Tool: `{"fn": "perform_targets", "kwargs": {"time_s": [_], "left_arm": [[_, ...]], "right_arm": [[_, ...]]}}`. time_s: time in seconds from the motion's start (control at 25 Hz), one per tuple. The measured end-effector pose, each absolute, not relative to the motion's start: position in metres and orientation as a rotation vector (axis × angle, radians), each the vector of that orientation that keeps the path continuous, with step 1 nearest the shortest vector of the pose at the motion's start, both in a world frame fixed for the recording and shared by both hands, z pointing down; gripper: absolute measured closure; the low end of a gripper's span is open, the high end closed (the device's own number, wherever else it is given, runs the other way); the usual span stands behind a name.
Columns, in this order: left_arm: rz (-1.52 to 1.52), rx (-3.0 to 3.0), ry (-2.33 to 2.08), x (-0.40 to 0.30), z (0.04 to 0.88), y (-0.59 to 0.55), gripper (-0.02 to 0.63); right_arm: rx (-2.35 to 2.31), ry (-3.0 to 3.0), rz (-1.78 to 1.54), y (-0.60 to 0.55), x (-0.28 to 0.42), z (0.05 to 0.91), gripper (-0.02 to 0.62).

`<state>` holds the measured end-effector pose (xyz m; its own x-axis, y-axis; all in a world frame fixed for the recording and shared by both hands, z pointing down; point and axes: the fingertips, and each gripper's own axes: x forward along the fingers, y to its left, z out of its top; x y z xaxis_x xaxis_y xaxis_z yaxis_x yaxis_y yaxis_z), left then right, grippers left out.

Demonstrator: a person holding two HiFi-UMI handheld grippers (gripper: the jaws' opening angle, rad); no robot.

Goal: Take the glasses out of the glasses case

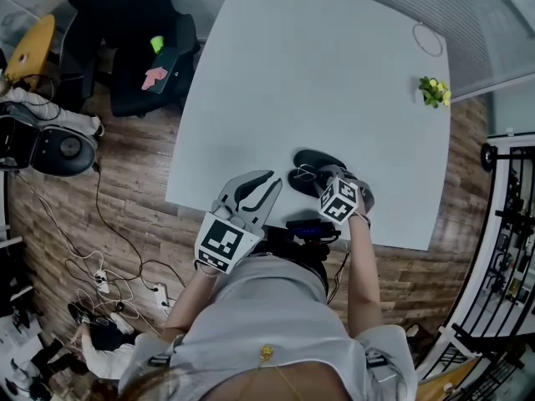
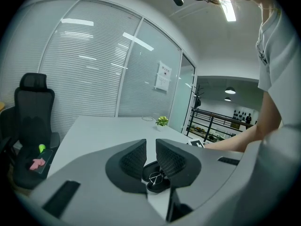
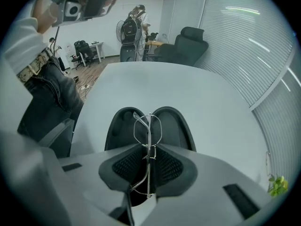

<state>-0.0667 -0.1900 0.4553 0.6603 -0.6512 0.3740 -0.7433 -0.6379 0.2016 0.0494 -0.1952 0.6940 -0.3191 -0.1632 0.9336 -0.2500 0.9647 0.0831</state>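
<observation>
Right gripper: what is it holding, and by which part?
The right gripper pinches the glasses around the middle of their wire frame, over the open case.

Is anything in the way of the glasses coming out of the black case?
Nothing visible is. The black oval glasses case lies wide open on the white table. The right gripper is shut on the thin wire-framed glasses right over the case, with only open space around them.

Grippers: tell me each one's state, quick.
Left gripper: open, jaws slightly apart, nothing between them.
Right gripper: closed on the wire-framed glasses, over the open glasses case.
</observation>
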Motion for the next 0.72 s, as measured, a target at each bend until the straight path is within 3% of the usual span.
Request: {"fn": "perform_targets", "kwargs": {"time_s": [0.72], "left_arm": [[0.410,2.563,-1.061,-0.055,0.459,-0.183,0.541]], "right_arm": [[0.394,-1.941,-0.045,-0.204,0.055,0.604,0.500]]}}
